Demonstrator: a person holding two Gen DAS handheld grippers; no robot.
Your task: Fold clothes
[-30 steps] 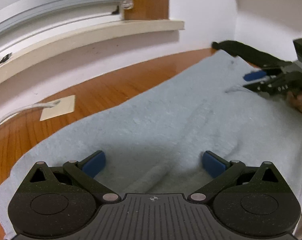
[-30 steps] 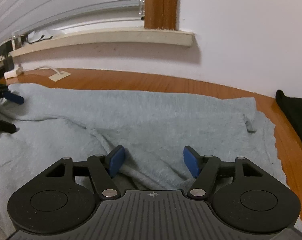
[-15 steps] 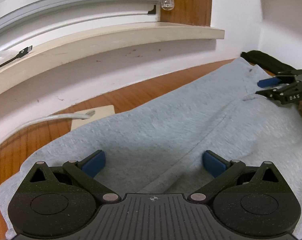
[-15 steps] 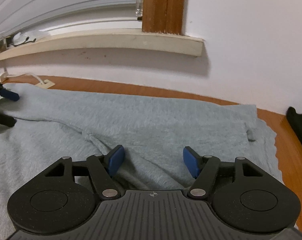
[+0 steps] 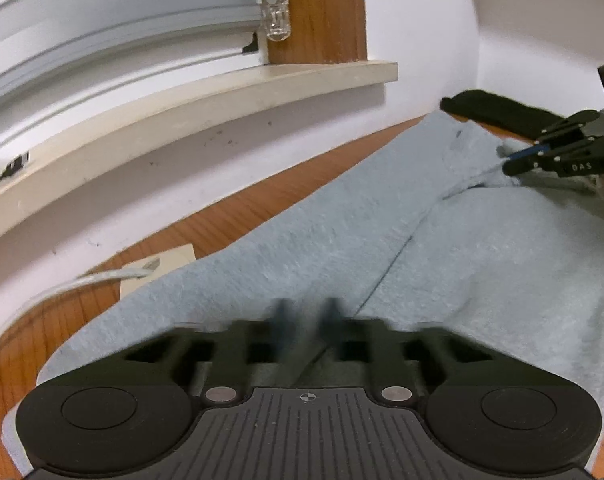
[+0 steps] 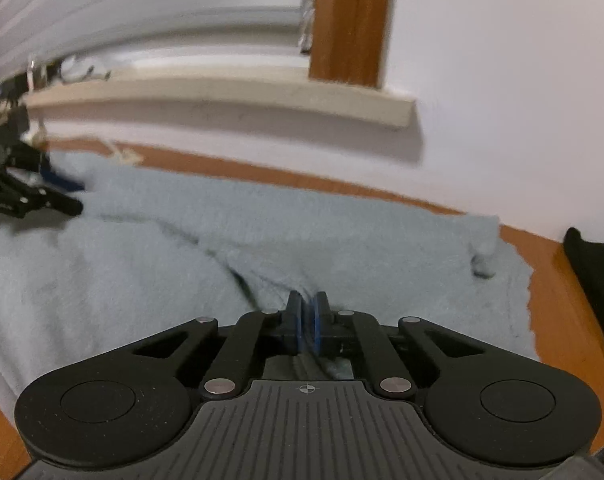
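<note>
A: Garment? Where, which way?

B: Light blue fleece garment point(image 5: 442, 264) lies flat on the wooden desk point(image 5: 230, 220), right under and ahead of both tongs. Long axis runs side to side, along the wall, from the left tongs across to the right tongs. A seam or fold line runs diagonally up from the left tongs point(image 5: 307, 312) toward the right tongs point(image 5: 514, 160).

A: Left tongs state?

B: Blurred, but the two fingers stand nearly together with only a narrow gap, a ridge of the blue fabric between them. Looks pinched on the garment.

A: Right tongs?

B: Right wrist view: right tongs point(image 6: 308, 316) closed, blue pads almost touching, a thin pleat of the garment point(image 6: 342, 240) clamped between them. Left tongs point(image 6: 68, 196) show far to the left of them, at the garment's other end.

A: Other stuff?

B: Black cloth point(image 6: 594, 272) on the desk, past the garment's edge to the right of the right tongs. White cable point(image 5: 74, 284) and beige plate point(image 5: 158, 272) left of the left tongs, the plate partly under the fabric. Window sill point(image 5: 206, 100) on the wall ahead.
</note>
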